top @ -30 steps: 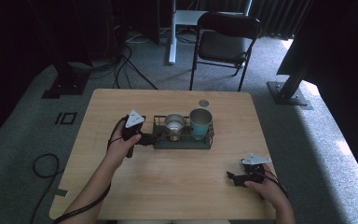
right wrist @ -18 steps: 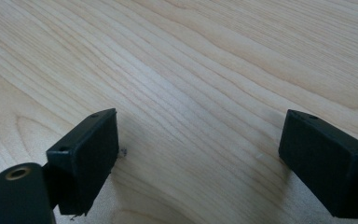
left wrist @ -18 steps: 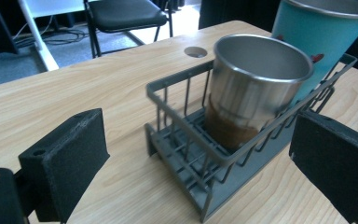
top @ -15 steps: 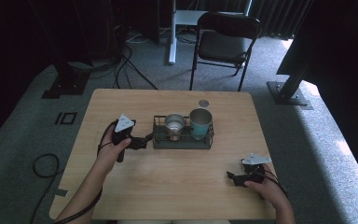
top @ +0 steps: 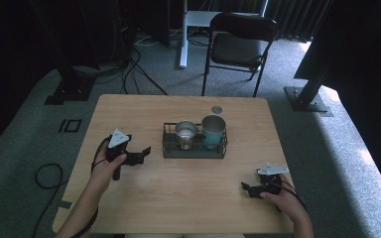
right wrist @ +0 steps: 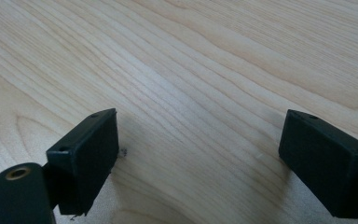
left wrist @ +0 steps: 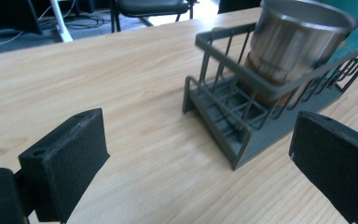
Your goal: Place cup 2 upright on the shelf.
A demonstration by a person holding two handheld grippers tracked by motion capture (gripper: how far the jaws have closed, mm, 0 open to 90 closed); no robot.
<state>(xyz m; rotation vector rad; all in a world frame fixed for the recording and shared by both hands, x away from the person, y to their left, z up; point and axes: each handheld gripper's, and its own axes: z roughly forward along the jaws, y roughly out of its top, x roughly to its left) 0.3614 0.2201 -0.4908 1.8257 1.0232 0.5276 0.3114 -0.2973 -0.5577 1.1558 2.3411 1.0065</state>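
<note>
A dark wire rack (top: 194, 148) stands at the table's middle, holding a steel cup (top: 185, 131) on its left and a taller teal cup (top: 213, 130) on its right. My left gripper (top: 143, 154) lies a short way left of the rack, pointing at it, open and holding nothing. In the left gripper view the rack (left wrist: 223, 107) and steel cup (left wrist: 298, 42) sit ahead between the wide-apart pads of that gripper (left wrist: 200, 154). My right gripper (top: 247, 189) rests near the front right of the table, open; its view shows this gripper (right wrist: 200, 158) over bare wood.
A small round lid (top: 217, 109) lies on the wooden table (top: 144, 198) behind the teal cup. A folding chair (top: 240, 44) stands beyond the far edge, with cables and stand bases on the carpet around the table.
My left gripper has drawn back from the rack's left end, moving left and toward the person. The right gripper, rack and cups have stayed put.
</note>
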